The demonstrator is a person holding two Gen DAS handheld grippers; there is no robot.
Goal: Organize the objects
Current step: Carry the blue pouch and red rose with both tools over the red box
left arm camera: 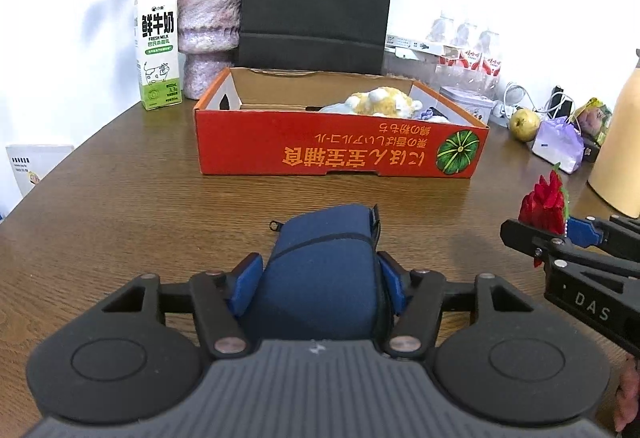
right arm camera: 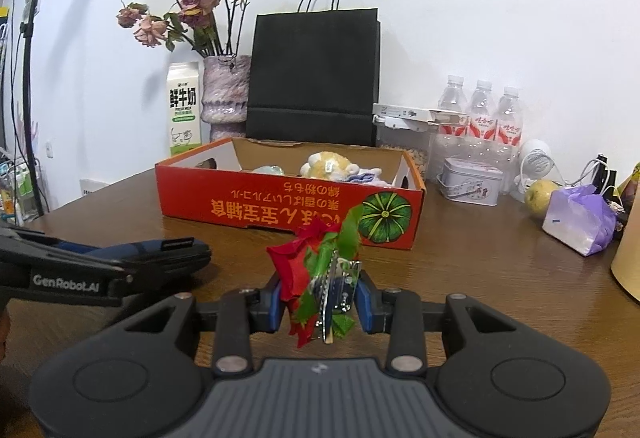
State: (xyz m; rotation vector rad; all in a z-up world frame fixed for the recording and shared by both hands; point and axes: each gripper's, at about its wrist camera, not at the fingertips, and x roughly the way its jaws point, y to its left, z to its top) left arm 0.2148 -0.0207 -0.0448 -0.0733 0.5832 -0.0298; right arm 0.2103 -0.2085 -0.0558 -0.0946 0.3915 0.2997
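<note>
The left gripper (left arm camera: pixel 320 278) angles down over the brown wooden table (left arm camera: pixel 132 205), its blue pads pressed against a navy fabric pouch (left arm camera: pixel 324 278), while the right gripper (right arm camera: pixel 320 298), just to its right, pinches a red-and-green ribbon ornament (right arm camera: pixel 316 270). Ahead sits the open orange cardboard box (left arm camera: pixel 340 145) with a pumpkin picture and upside-down orange characters, a yellow plush toy (left arm camera: pixel 384 101) inside. At the white wall stand a "FRESH MILK" carton (left arm camera: pixel 157 49), a vase of dried roses (left arm camera: pixel 208 33) and a black paper bag (left arm camera: pixel 316 1); "GenRobot.AI" marks the left gripper's side.
</note>
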